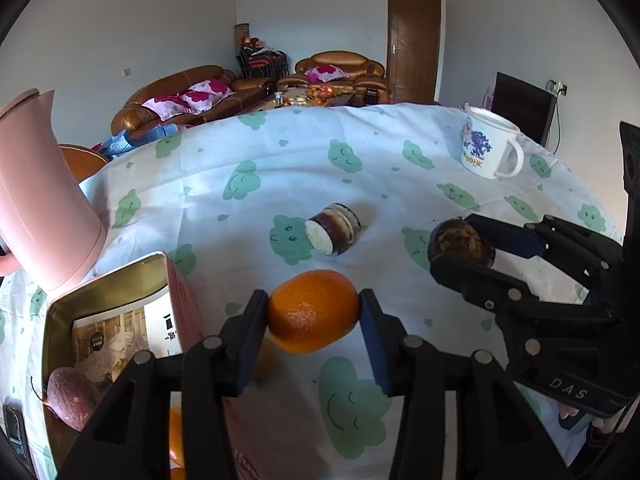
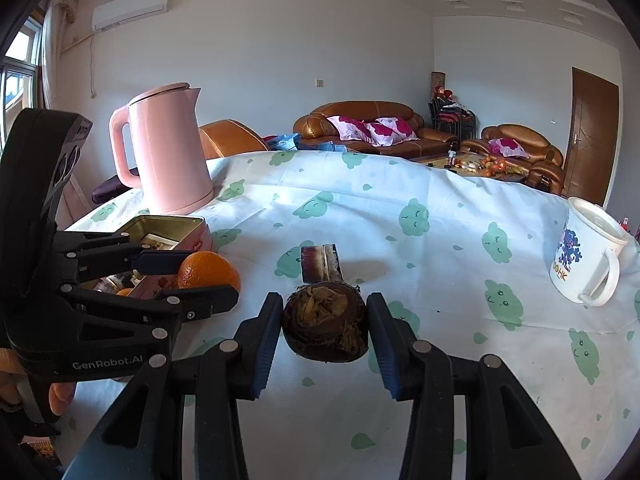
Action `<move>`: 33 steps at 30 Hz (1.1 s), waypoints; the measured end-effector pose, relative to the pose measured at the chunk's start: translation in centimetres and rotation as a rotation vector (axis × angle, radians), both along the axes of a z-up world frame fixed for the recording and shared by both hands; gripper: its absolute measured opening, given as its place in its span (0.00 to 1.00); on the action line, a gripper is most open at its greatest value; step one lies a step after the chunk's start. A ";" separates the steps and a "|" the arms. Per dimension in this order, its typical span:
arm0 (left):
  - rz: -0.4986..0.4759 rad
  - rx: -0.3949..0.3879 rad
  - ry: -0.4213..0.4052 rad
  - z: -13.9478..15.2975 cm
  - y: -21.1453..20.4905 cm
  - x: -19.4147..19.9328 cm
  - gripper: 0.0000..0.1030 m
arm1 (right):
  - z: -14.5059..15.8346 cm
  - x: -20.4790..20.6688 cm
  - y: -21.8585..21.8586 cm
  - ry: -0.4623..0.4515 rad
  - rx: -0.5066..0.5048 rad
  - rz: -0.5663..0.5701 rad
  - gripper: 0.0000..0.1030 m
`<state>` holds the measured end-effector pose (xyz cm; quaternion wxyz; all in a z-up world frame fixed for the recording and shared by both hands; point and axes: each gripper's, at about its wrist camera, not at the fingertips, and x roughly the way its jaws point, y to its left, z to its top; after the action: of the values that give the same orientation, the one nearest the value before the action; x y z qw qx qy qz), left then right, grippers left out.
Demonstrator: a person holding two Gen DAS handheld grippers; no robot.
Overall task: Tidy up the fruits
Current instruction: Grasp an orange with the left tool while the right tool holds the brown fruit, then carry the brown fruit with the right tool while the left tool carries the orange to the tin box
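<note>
My left gripper [image 1: 314, 314] is shut on an orange [image 1: 313, 310] and holds it just above the tablecloth; it also shows in the right wrist view [image 2: 208, 270]. My right gripper [image 2: 325, 326] is shut on a dark brown, rough round fruit [image 2: 325, 326], which also shows in the left wrist view [image 1: 462, 244]. A pink tin box [image 1: 116, 320] stands open at the left with a reddish fruit [image 1: 72, 402] inside. A short cut piece of sugarcane [image 1: 334, 228] lies on the cloth beyond the orange.
A pink kettle [image 2: 166, 148] stands at the far left behind the tin. A white printed mug [image 2: 586, 254] stands at the right. The table has a white cloth with green cloud prints [image 2: 400, 216]. Sofas and a door lie beyond.
</note>
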<state>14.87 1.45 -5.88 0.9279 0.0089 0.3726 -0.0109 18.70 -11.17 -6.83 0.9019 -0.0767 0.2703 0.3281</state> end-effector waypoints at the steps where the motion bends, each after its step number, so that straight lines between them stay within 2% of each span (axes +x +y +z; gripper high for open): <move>1: 0.004 -0.010 -0.010 0.0 0.1 -0.1 0.46 | 0.0 0.0 0.0 -0.002 0.002 0.000 0.44; 18: 0.062 -0.039 -0.142 0.0 0.1 -2.5 0.46 | 0.7 -1.0 -0.8 -0.065 0.045 0.000 0.44; 33: 0.096 -0.009 -0.240 0.5 -0.1 -4.0 0.46 | 1.2 -2.0 -1.2 -0.123 0.073 0.002 0.44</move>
<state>10.90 1.30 -5.33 0.9653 -0.0120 0.2589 0.0328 16.73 -12.40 -5.66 0.9187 -0.0638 0.2023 0.3332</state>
